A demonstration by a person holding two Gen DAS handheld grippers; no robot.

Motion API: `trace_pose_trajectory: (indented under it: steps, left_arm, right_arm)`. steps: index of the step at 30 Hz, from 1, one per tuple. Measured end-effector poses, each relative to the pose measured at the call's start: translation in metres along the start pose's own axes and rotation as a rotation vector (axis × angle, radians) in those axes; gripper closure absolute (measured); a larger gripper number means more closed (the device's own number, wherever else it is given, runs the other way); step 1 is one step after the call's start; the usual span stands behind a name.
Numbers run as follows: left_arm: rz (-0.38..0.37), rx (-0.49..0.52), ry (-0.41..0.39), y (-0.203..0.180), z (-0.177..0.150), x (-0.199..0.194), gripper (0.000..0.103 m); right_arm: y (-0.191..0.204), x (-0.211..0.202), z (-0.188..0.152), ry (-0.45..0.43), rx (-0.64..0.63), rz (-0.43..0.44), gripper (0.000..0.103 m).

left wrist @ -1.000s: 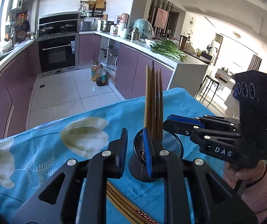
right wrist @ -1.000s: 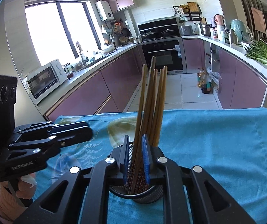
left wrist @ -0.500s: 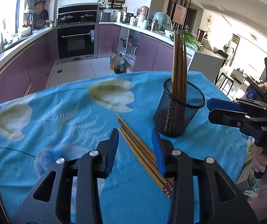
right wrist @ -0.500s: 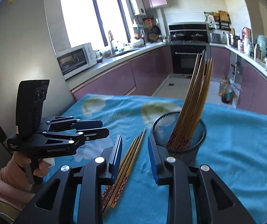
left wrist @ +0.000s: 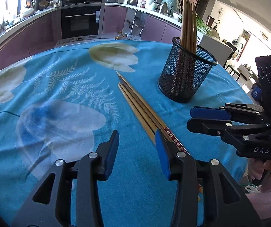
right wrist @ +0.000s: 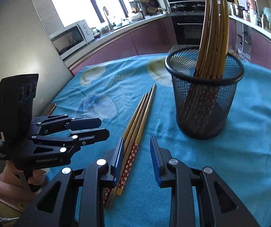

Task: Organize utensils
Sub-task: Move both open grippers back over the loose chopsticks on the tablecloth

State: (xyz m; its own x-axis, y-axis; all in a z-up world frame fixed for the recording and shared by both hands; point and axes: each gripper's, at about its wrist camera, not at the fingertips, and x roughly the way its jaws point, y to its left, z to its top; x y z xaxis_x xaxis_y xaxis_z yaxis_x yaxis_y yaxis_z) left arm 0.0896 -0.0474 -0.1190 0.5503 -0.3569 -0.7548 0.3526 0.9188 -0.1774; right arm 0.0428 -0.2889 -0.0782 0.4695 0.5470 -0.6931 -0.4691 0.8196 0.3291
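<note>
A black mesh cup [left wrist: 185, 75] [right wrist: 203, 98] stands upright on the blue tablecloth and holds several brown chopsticks [left wrist: 188, 24] [right wrist: 213, 36]. Three loose chopsticks [left wrist: 141, 109] [right wrist: 137, 121] with red flowered ends lie flat beside the cup. My left gripper [left wrist: 136, 145] is open and empty above the cloth, its right finger over the loose chopsticks' thick ends. My right gripper [right wrist: 137, 149] is open and empty, the loose chopsticks' red ends lying below between its fingers. Each gripper shows in the other's view [right wrist: 88, 126] [left wrist: 207, 117].
The tablecloth [left wrist: 59, 102] has pale flower prints. The table edge falls away behind the cup toward a kitchen with purple cabinets [right wrist: 150, 37] and an oven [left wrist: 80, 22]. A grey fridge wall [right wrist: 18, 43] stands at the left. A phone-like object [right wrist: 51, 108] lies at the cloth's left edge.
Both grippers have pulled back from the cup and opened. The right gripper let go of the chopsticks now standing in the cup. Both now hover near the loose chopsticks.
</note>
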Motion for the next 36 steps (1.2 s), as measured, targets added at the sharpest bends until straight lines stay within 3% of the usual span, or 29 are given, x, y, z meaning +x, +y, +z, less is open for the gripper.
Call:
trace_pose_trajectory:
  steps: [21, 31, 36]
  left_arm:
    - [0.034, 0.087, 0.051, -0.023, -0.009, 0.017, 0.061]
    - [0.057, 0.088, 0.057, -0.012, -0.004, 0.02, 0.081]
    - [0.049, 0.074, 0.058, -0.008, -0.003, 0.021, 0.082]
  right_arm:
    - [-0.001, 0.014, -0.013, 0.048, 0.002, -0.025, 0.077]
    - [0.006, 0.022, -0.01, 0.055, -0.026, -0.06, 0.077]
    - [0.007, 0.028, -0.007, 0.062, -0.035, -0.074, 0.077]
